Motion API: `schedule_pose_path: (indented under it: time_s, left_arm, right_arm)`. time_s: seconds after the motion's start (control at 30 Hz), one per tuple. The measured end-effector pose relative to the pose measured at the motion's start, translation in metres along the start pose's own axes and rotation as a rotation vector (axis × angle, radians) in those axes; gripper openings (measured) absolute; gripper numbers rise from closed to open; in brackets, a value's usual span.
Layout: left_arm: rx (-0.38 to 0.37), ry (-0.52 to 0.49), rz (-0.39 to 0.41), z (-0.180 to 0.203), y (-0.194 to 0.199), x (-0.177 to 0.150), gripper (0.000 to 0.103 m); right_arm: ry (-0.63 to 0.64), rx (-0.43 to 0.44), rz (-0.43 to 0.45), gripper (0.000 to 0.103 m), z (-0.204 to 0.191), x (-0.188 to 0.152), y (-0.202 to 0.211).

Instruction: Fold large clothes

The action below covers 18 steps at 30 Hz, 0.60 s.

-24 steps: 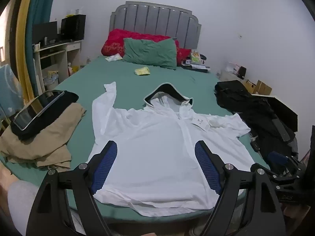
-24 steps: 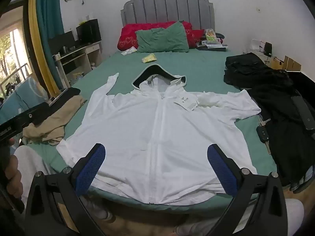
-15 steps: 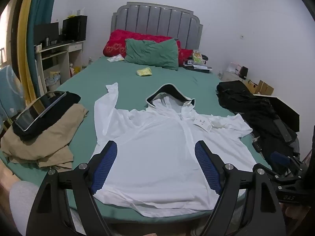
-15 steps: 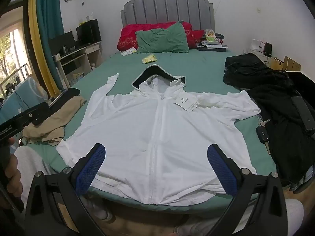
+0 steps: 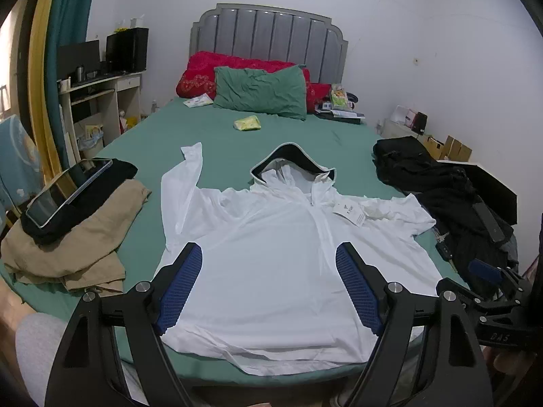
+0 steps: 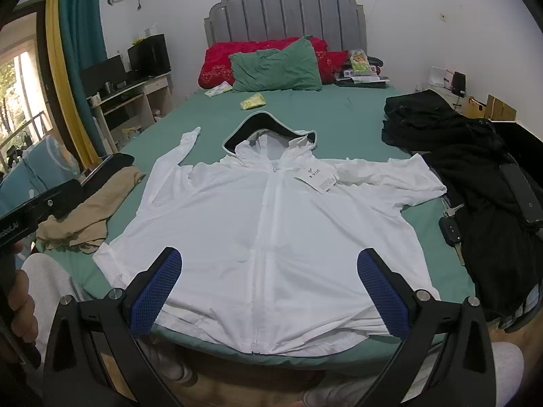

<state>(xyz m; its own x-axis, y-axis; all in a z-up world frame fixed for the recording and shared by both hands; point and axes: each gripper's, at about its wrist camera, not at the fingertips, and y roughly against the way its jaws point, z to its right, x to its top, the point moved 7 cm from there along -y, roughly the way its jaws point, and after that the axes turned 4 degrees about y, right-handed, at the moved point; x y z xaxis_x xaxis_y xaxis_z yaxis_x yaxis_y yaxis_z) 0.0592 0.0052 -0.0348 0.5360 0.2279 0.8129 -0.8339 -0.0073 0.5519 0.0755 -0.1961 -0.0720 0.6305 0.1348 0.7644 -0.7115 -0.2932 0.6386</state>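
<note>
A white hooded zip jacket [image 5: 271, 257] lies flat and face up on the green bed [image 5: 163, 142], hood toward the headboard, hem at the near edge. It also shows in the right wrist view [image 6: 271, 224], with a paper tag [image 6: 317, 179] at the collar. Its left sleeve points up the bed; its right sleeve is bunched beside the black clothes. My left gripper [image 5: 269, 288] is open and empty above the hem. My right gripper [image 6: 269, 291] is open and empty above the lower front.
A tan garment [image 5: 71, 240] with a black item and a tablet [image 5: 68, 186] lies at the bed's left edge. Black clothes [image 6: 475, 176], a car key [image 6: 449, 227] and a phone [image 6: 521, 193] lie on the right. Pillows [image 5: 261, 91] sit by the headboard.
Both views have shifted slightly; the jacket has not moved and both grippers stay open.
</note>
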Motion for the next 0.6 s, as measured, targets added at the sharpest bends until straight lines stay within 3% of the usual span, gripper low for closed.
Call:
schedule_pose_path:
  time_s: [0.6]
  left_arm:
    - [0.002,-0.005,0.0,0.0024,-0.0006,-0.0008,0.084]
  right_arm:
    - [0.003,-0.002,0.0,0.102,-0.0002,0.0001,-0.0006]
